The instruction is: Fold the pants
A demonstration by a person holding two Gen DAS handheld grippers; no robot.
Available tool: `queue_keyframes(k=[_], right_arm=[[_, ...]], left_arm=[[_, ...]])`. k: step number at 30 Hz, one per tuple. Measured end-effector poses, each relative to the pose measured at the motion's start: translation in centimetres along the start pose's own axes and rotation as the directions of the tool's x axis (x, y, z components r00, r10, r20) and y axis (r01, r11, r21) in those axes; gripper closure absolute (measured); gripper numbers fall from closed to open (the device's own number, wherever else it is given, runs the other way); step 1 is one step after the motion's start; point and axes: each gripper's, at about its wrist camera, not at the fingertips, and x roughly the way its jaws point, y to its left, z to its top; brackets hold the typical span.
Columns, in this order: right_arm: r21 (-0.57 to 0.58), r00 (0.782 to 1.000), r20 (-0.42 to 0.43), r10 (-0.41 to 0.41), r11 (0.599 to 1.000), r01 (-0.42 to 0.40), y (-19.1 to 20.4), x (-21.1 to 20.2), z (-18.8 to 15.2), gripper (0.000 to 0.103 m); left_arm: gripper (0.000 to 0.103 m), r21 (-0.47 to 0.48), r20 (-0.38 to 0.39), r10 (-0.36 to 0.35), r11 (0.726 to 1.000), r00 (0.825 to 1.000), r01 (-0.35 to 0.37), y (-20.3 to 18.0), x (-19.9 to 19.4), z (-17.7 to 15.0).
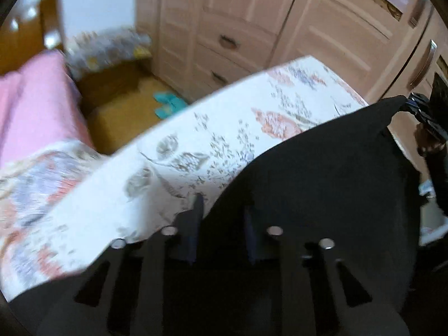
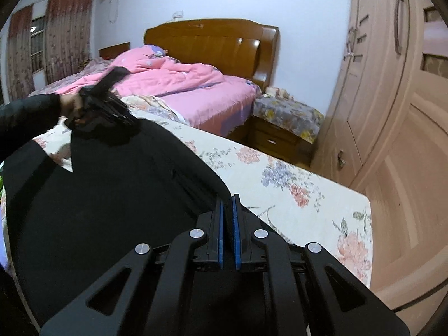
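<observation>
**Both grippers pinch the black pants over the floral tabletop**

Your floral-covered tabletop [image 2: 280, 184] fills the middle of both views, with the pink bed [image 2: 201, 95] and its wooden headboard behind it and the wardrobe [image 2: 392, 112] to the side. The black pants [image 2: 98, 196] lie spread across the near part of that tabletop, one edge lifted. Your right hand-held gripper [image 2: 228, 198] has its blue pads drawn nearly together, clamped on the raised edge of the pants. Your left hand-held gripper [image 1: 222, 210] stands narrow, and its fingers [image 1: 197, 210] sit at the dark cloth's edge, nipping it as far as the blur lets you tell. On the floor beyond lies a pair of teal slippers [image 1: 168, 103].
</observation>
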Motion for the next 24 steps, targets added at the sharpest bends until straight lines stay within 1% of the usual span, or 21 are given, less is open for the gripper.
queue_keyframes(k=[2,3,4,5,6,7,8,9,10,11,13,14,16,17,18,19,20,21,22,23,24], right_arm=[[0.023,1.0,-0.009,-0.013,1.0,0.014,-0.5,0.1,0.0,0.094],[0.042,1.0,-0.011,-0.016,0.999,0.017,-0.7,0.0,0.0,0.094],[0.049,1.0,-0.006,-0.022,0.999,0.023,-0.8,-0.3,-0.2,0.094],[0.052,1.0,0.002,-0.03,0.998,0.03,-0.7,-1.0,-0.3,0.094],[0.057,1.0,0.01,-0.03,0.998,0.029,-0.6,-1.6,-0.4,0.094],[0.068,0.999,0.032,-0.023,0.997,0.02,-0.4,-3.0,-0.8,0.094],[0.075,0.998,0.053,-0.013,0.997,0.009,0.0,-4.4,-1.2,0.094],[0.076,0.998,0.067,0.0,0.997,-0.005,0.4,-5.4,-1.7,0.094],[0.063,0.996,0.084,0.029,0.997,-0.034,1.5,-7.1,-2.8,0.094],[0.045,0.995,0.089,0.04,0.998,-0.044,2.5,-8.1,-3.7,0.094],[0.014,0.995,0.089,0.034,0.999,-0.035,4.6,-9.8,-6.0,0.095],[0.016,0.995,0.1,0.029,0.999,-0.03,5.4,-10.7,-7.3,0.1],[0.074,0.99,0.137,0.036,0.996,-0.047,6.1,-12.7,-10.0,0.1],[0.097,0.99,0.138,0.042,0.994,-0.055,6.1,-13.1,-10.7,0.1],[0.112,0.992,0.127,0.023,0.993,-0.037,5.9,-13.4,-11.5,0.1],[0.114,0.992,0.124,0.004,0.993,-0.018,5.9,-13.5,-11.7,0.1],[0.122,0.992,0.124,-0.003,0.993,-0.012,5.7,-13.7,-11.8,0.1],[0.136,0.992,0.125,-0.003,0.991,-0.014,5.4,-13.8,-11.8,0.1],[0.157,0.992,0.125,0.004,0.987,-0.023,5.0,-13.9,-11.6,0.1],[0.165,0.993,0.118,0.014,0.986,-0.033,5.0,-13.9,-11.4,0.1],[0.168,0.994,0.107,0.018,0.985,-0.036,5.3,-13.9,-11.2,0.097]], left_arm=[[0.087,0.022,0.048,0.109,0.994,0.993,-0.11,-1.9,-2.7,-0.4],[0.087,0.042,0.076,0.17,0.984,0.983,-0.173,-3.4,-4.3,-0.7],[0.088,0.071,0.116,0.248,0.964,0.962,-0.257,-5.7,-6.4,-1.2],[0.089,0.087,0.136,0.286,0.95,0.949,-0.299,-6.9,-7.5,-1.5],[0.09,0.113,0.175,0.352,0.92,0.919,-0.374,-9.3,-9.4,-2.3],[0.098,0.133,0.207,0.404,0.891,0.891,-0.435,-11.4,-10.9,-3.1],[0.103,0.139,0.255,0.454,0.856,0.853,-0.497,-13.7,-12.7,-4.2],[0.103,0.125,0.302,0.482,0.836,0.823,-0.535,-16.2,-14.9,-5.7],[0.103,0.098,0.353,0.515,0.81,0.781,-0.578,-19.0,-17.4,-7.7],[0.103,0.08,0.383,0.542,0.788,0.748,-0.611,-20.8,-18.8,-9.1],[0.103,0.059,0.421,0.559,0.769,0.714,-0.637,-25.4,-21.4,-13.1],[0.103,0.054,0.416,0.562,0.77,0.715,-0.636,-26.8,-21.8,-14.7],[0.103,0.074,0.365,0.547,0.79,0.753,-0.609,-29.1,-21.3,-17.5],[0.103,0.101,0.326,0.557,0.783,0.764,-0.614,-30.0,-20.2,-18.9],[0.102,0.12,0.285,0.562,0.782,0.776,-0.611,-30.3,-18.9,-19.6],[0.099,0.129,0.233,0.546,0.803,0.805,-0.582,-30.1,-17.3,-20.0],[0.099,0.133,0.206,0.535,0.814,0.82,-0.565,-29.9,-15.9,-19.9],[0.096,0.136,0.186,0.535,0.817,0.824,-0.56,-29.4,-14.6,-19.5],[0.084,0.137,0.161,0.531,0.823,0.832,-0.552,-28.7,-13.4,-18.8],[0.057,0.137,0.135,0.529,0.827,0.838,-0.545,-27.7,-11.9,-17.9],[0.046,0.13,0.137,0.541,0.821,0.83,-0.556,-26.7,-10.7,-16.8]])
